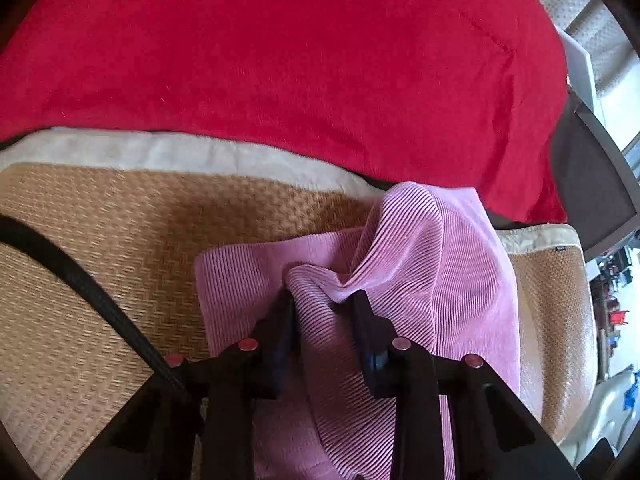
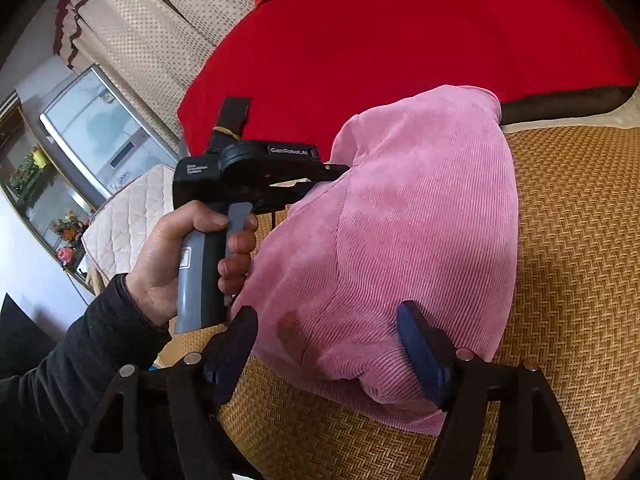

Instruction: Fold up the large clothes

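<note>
A pink ribbed garment [image 1: 420,264] lies bunched on a woven straw mat [image 1: 120,240]. My left gripper [image 1: 324,300] is shut on a raised fold of the pink garment, which drapes over and between its fingers. In the right wrist view the same garment [image 2: 420,232] is a folded heap on the mat [image 2: 580,240]. My right gripper [image 2: 328,320] is open, its fingers standing apart on either side of the heap's near edge. The left gripper's body [image 2: 248,172] and the hand holding it are at the heap's left side.
A large red blanket [image 1: 300,60] covers the surface behind the mat, also in the right wrist view [image 2: 400,40]. A black cable [image 1: 80,280] crosses the mat at left. A beige curtain [image 2: 160,40], a glass cabinet and a quilted cushion [image 2: 128,216] stand at the left.
</note>
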A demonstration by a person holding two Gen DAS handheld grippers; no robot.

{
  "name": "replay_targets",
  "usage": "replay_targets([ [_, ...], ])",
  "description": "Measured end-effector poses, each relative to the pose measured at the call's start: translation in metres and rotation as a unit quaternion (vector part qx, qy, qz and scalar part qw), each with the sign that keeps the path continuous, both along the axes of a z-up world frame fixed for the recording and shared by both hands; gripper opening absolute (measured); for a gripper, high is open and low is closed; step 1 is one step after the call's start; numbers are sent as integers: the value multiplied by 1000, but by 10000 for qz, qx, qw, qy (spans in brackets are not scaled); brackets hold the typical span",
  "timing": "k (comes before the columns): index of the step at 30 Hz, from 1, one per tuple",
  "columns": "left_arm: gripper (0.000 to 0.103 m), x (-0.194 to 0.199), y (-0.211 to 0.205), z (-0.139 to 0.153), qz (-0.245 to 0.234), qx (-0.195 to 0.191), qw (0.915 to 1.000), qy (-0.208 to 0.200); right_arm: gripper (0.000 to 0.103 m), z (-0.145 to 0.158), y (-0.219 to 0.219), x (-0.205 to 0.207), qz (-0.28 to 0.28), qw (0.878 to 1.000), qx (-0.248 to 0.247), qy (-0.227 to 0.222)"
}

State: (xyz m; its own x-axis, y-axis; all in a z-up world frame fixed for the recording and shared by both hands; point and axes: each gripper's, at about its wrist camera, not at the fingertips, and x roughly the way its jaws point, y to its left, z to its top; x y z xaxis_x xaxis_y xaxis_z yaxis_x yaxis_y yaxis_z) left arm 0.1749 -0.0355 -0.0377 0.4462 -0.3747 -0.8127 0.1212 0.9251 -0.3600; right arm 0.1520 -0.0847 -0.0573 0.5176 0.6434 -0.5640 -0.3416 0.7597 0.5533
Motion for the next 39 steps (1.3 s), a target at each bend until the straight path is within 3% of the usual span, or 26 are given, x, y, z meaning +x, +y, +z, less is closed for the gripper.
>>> replay_targets([
  [1, 35, -9, 3, 9, 84, 54, 9999, -135, 76, -1, 0, -1, -4, 10000, -40, -18],
  [4, 61, -43, 12, 30, 184, 26, 9988, -463, 76, -1, -2, -4, -70, 9999, -54, -95],
  [8, 62, -102, 22, 52, 51, -24, 9960, -896, 76, -3, -9, -8, -160, 9997, 159, -120],
  [11, 62, -147, 27, 43, 141, 146, 9950, -974, 78, -4, -14, -9, -191, 9994, 282, -115],
  [14, 63, -159, 23, 13, 14, 514, 9966, -651, 78, -6, -17, -10, -228, 9989, 393, -78],
  [23, 68, -171, 32, 2, 126, 373, 9950, -923, 78, 25, -43, 8, -256, 9952, 881, 353],
  [28, 69, -178, 36, 0, 108, 187, 9942, -1056, 80, 52, -42, 63, -194, 9941, 939, 499],
  [31, 72, -181, 36, -4, 42, 200, 9934, -1132, 80, 50, -37, 114, -232, 9876, 1238, 932],
  [34, 76, -180, 39, -5, 25, 135, 9941, -1075, 81, 37, -18, 164, -50, 9784, 1516, 1402],
  [39, 80, -174, 46, -9, 2, 67, 9945, -1043, 84, -14, 7, 209, -310, 9684, 1093, 2222],
])
